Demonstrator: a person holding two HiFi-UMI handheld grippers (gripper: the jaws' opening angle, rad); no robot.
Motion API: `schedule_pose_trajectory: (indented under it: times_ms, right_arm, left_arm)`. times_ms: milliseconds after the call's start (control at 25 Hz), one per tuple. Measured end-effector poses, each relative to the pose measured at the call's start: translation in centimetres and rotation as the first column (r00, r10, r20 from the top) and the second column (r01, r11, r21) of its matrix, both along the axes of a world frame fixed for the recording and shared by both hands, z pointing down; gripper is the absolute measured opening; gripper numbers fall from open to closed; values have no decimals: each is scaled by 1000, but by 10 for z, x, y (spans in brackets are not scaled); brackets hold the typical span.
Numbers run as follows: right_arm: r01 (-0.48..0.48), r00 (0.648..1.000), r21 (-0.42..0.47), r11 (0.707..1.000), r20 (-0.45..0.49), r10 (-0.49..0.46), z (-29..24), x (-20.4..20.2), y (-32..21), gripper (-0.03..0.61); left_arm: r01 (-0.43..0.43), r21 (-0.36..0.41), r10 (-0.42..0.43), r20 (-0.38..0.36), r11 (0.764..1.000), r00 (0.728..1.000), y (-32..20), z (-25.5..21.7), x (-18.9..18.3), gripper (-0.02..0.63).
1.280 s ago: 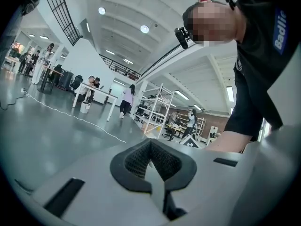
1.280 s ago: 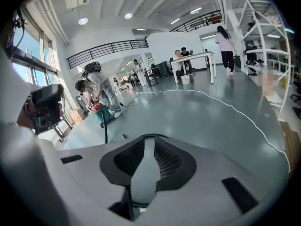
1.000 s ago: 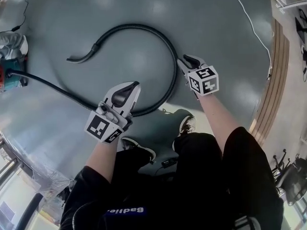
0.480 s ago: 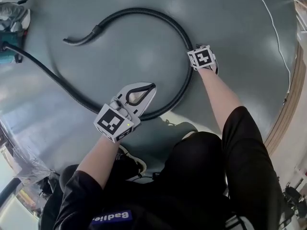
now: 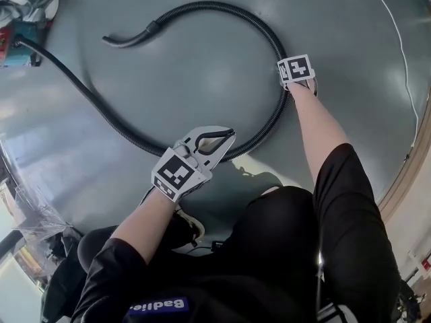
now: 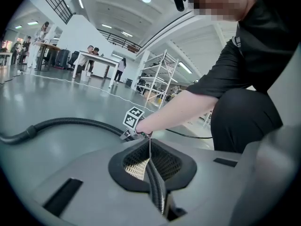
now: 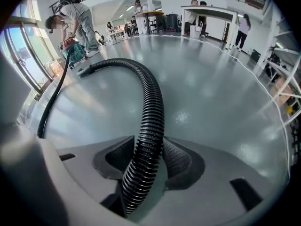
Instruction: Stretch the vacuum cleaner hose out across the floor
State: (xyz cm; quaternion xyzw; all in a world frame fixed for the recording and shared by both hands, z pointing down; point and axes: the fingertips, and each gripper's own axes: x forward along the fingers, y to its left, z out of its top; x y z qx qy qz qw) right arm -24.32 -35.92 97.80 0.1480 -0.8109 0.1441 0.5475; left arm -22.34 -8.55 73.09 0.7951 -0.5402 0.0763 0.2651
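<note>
A black ribbed vacuum hose [image 5: 202,5] lies in a wide loop on the grey floor. Its curved nozzle end [image 5: 128,39] rests inside the loop at upper left. Its other end runs to a red and teal vacuum cleaner [image 5: 17,46] at the far left. My right gripper [image 5: 296,81] is down on the right side of the loop. In the right gripper view [image 7: 149,147] the hose [image 7: 153,102] fills the gap between both pads. My left gripper [image 5: 225,138] is shut and empty just above the loop's near side, and the hose [image 6: 157,192] shows beneath its closed jaws [image 6: 149,149].
A thin white cable [image 5: 397,39] crosses the floor at upper right. A wooden edge [image 5: 421,136] borders the right side. My shoes [image 5: 188,224] stand close to the hose. A person [image 7: 77,13] bends over the vacuum cleaner. Tables, shelves [image 6: 160,74] and people stand far off.
My right gripper has come down from beside the hose onto it, with its jaws now around it. The left gripper has stayed shut near the loop's near side.
</note>
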Motion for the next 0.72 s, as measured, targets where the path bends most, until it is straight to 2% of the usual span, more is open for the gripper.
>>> schedule_pose_trajectory:
  times_ms: [240,440,600,720]
  right_arm:
    - [-52,998,38,998,46,50,-60,5,9,185]
    - [-99,991,57,993,98,93,-133,10,21,179]
    - [-167,976,47,985,147,158,-198,5,46,173]
    - [-215,962,42,976,178,205,-247,-2,68,170]
  left_arm:
    - [-58,2,58,34,998,998,-3,3,12,19]
    - [-155,-21,155,-1,988,988,-19,12,46,152]
    - [-250,-60,249,-27,966,968,-28,22,83,269]
    - [-288,-91,286,-39,953,958,-32,24,103,326]
